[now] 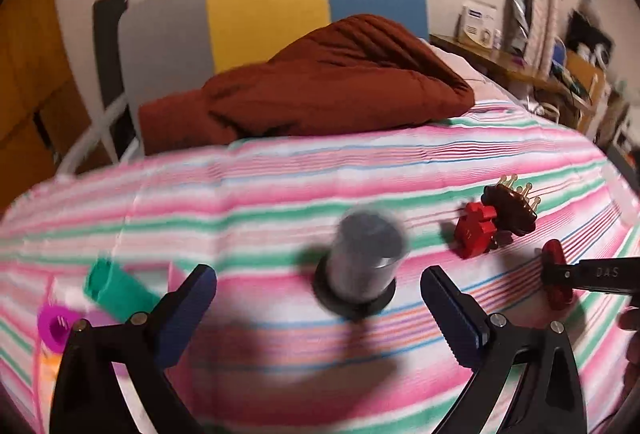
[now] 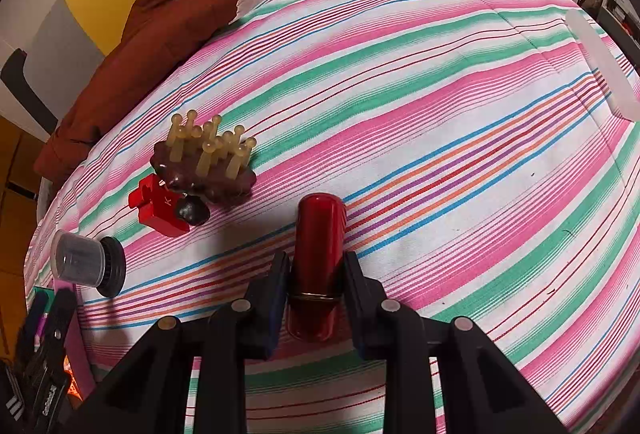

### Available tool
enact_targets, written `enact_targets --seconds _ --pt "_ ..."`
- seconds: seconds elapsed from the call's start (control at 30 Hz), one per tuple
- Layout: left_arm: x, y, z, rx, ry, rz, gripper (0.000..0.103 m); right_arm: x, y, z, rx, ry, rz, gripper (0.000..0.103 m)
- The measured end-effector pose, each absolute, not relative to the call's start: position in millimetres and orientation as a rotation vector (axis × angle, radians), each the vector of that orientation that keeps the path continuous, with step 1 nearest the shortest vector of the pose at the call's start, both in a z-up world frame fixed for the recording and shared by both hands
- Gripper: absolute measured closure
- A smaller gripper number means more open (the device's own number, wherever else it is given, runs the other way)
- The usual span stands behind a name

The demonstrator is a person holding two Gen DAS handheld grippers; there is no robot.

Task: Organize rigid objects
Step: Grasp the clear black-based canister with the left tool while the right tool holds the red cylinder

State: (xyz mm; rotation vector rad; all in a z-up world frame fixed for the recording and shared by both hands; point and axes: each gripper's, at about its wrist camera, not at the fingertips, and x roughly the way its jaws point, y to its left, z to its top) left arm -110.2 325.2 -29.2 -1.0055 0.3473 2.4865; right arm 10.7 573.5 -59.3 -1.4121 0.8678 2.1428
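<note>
The right tool [image 2: 316,270] is clamped on a red tube [image 2: 320,234], hard and slippery, over the bed [image 2: 460,154]. The left tool [image 1: 320,306] is apart around a light jar [image 1: 360,266].

red tube [image 2: 320,258]: glossy plastic | bedspread [image 2: 440,114]: striped matt cloth | jar [image 1: 366,254]: clear plastic

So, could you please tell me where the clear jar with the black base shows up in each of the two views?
Left wrist view: the clear jar stands centre, blurred, ahead of the open left gripper.
Right wrist view: the jar is at the far left edge.
Shared landmark: the red block beside the brown brush.
</note>
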Motion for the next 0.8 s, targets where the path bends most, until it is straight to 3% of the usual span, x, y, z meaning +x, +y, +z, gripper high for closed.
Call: enact_targets --seconds 0.23,0.33,0.4,0.43,0.8 --pt "-119 355 -31 -0.885 0.537 2.463 0.004 14 576 -59 -1.407 0.873 2.149 0.077" --pt "-121 359 -37 -0.903 0.574 2.426 0.030 15 576 -58 -1.412 0.850 2.155 0.077" --pt "-124 356 -42 -0.950 0.555 2.406 0.052 15 576 -58 -1.413 0.838 2.158 0.077" --pt "-127 351 -44 -0.980 0.513 2.397 0.056 16 577 -58 -1.411 0.839 2.159 0.077" --pt "-108 313 -40 -0.997 0.317 2.394 0.059 -4 569 -69 -1.382 0.850 2.177 0.077"
